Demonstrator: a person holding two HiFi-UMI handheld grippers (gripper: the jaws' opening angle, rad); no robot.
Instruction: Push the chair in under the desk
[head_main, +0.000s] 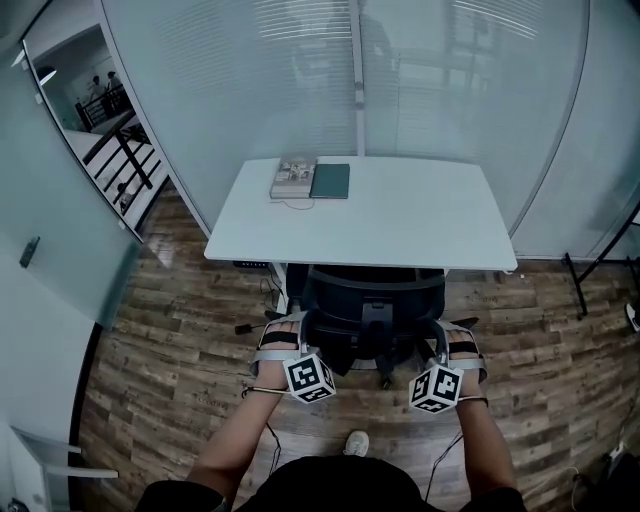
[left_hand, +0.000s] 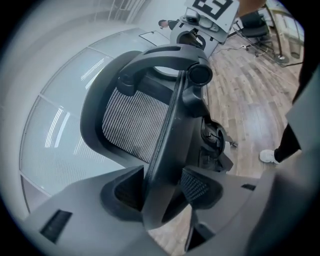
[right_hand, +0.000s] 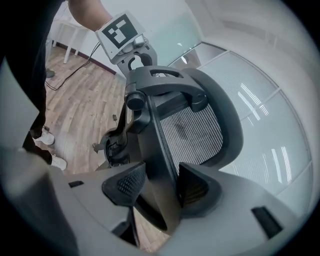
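A black mesh office chair (head_main: 370, 290) stands with its seat partly under the white desk (head_main: 400, 215), its back toward me. My left gripper (head_main: 290, 335) is at the left edge of the backrest and my right gripper (head_main: 452, 340) at the right edge. In the left gripper view the chair's back frame (left_hand: 167, 135) runs between the jaws of the left gripper (left_hand: 162, 187), with a small gap at one pad. In the right gripper view the right gripper (right_hand: 162, 185) is closed on the frame (right_hand: 155, 150).
A book (head_main: 293, 177) and a green notebook (head_main: 330, 181) lie at the desk's far edge, against the glass wall (head_main: 250, 90). Cables trail over the wooden floor (head_main: 180, 340) under the desk. A black stand (head_main: 590, 270) is at the right. My shoe (head_main: 356, 443) is behind the chair.
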